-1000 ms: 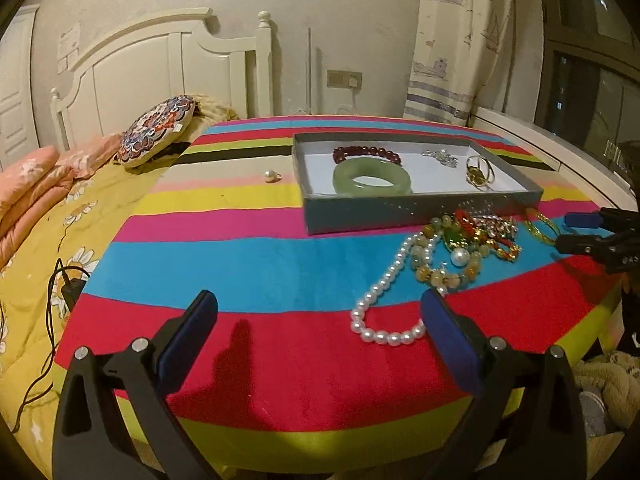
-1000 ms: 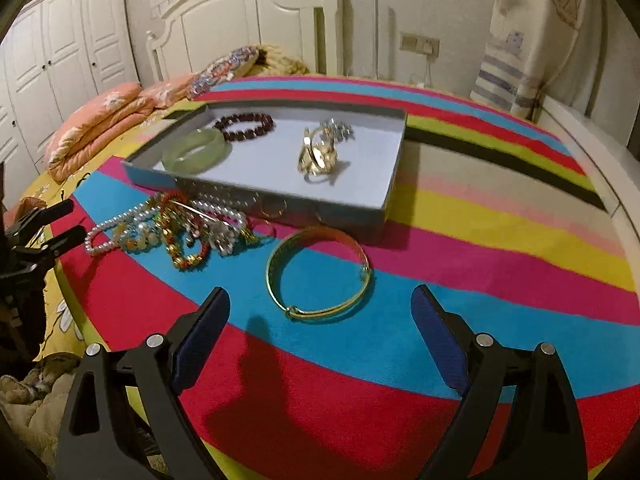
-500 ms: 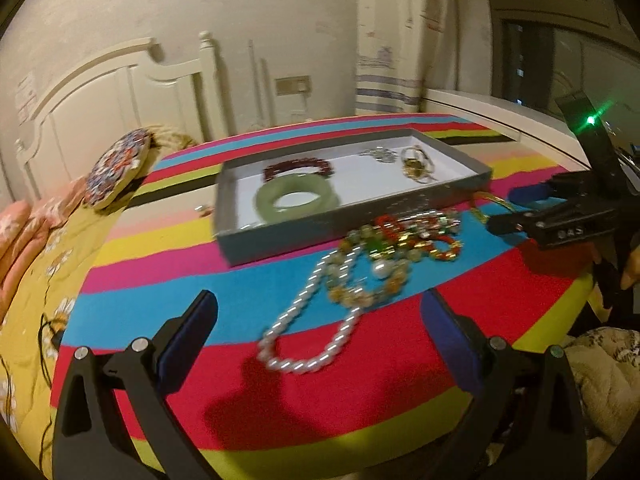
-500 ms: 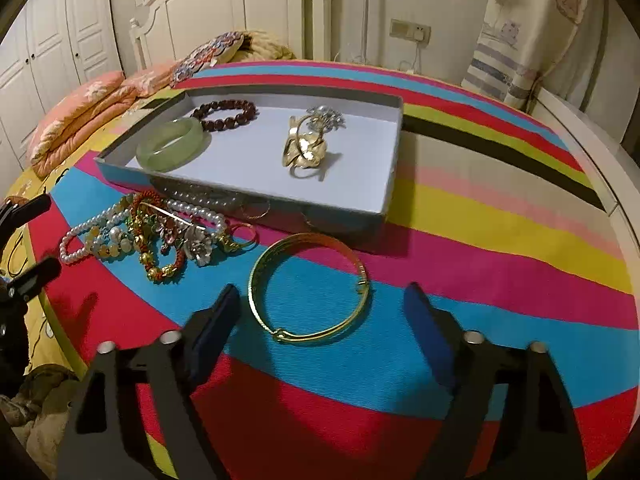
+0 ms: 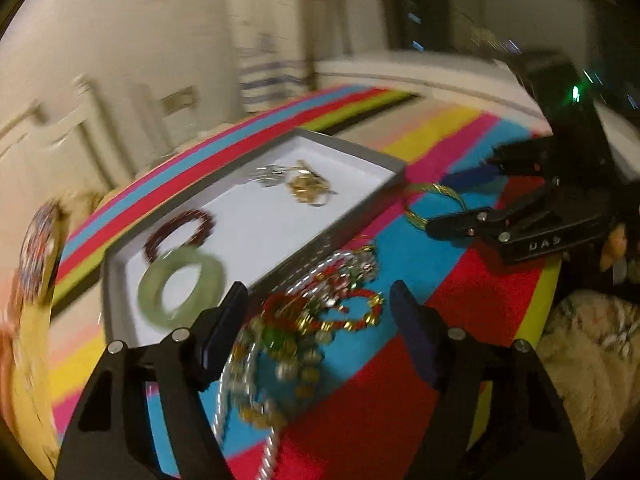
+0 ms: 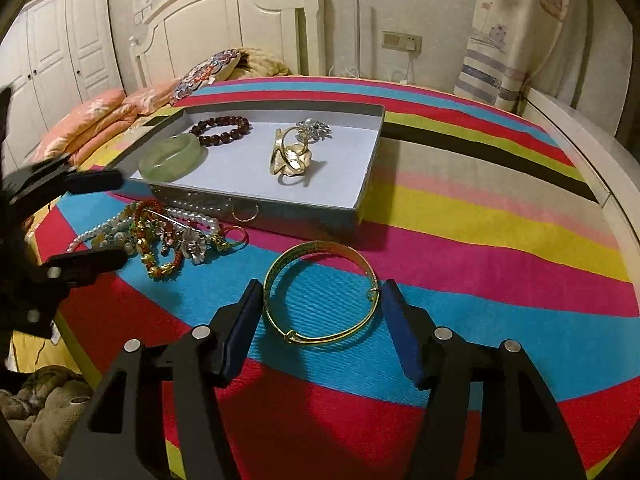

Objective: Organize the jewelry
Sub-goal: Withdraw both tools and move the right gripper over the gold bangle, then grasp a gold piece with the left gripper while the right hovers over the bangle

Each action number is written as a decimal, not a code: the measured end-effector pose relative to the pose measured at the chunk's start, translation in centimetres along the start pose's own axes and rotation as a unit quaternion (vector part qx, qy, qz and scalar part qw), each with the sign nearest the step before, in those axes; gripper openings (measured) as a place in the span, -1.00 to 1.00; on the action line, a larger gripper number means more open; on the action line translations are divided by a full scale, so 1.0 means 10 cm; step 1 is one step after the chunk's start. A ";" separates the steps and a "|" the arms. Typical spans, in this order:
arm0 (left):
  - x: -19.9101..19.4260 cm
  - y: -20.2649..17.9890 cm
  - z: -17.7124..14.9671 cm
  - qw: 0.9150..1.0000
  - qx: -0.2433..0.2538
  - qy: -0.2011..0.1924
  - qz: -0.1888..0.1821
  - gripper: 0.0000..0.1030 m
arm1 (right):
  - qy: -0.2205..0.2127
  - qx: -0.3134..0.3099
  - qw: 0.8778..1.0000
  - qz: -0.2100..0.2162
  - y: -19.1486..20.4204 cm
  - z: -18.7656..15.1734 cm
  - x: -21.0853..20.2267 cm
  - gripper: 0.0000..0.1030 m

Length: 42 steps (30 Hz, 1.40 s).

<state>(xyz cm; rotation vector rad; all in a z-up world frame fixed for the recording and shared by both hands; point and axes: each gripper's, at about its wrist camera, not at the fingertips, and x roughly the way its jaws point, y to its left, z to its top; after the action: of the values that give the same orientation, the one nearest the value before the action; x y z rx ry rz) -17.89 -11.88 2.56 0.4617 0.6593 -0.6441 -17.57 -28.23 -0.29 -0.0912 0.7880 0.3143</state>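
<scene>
A gold bangle (image 6: 276, 276) lies flat on the striped cloth, between the fingers of my right gripper (image 6: 322, 312). Its jaws are closing, with the pads just beside the rim and a sliver of gap on the left. A tangled heap of pearls, beads and chains (image 6: 160, 236) lies in front of the grey tray (image 6: 280, 216). My left gripper (image 5: 316, 320) hangs over that blurred heap (image 5: 316, 312), its jaws closing with nothing gripped. The tray holds a green jade bangle (image 6: 170, 158), a dark bead bracelet (image 6: 220, 128), a gold flower piece (image 6: 292, 156) and a silver brooch (image 6: 314, 128).
The striped cloth (image 6: 480, 248) drops off at its near edge. Beyond it are a bed with pillows (image 6: 100, 116), a white headboard (image 6: 224, 20) and a curtain (image 6: 512, 40). A small gold ring (image 6: 236, 237) lies beside the heap.
My left gripper swung right and rolled, now over the jewelry heap with narrower jaws. The right gripper's fingers have drawn in around the gold bangle.
</scene>
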 end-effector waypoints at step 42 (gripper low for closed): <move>0.44 -0.03 0.23 0.981 0.128 0.114 -0.094 -0.58 | -0.006 0.011 1.000 0.022 -0.01 -0.04 -0.03 0.16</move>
<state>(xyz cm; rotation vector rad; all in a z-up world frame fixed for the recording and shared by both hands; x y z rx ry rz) -14.47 -15.18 1.12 0.7252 0.8490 -0.8683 -18.03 -28.47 -0.41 -0.0522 0.7826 0.3471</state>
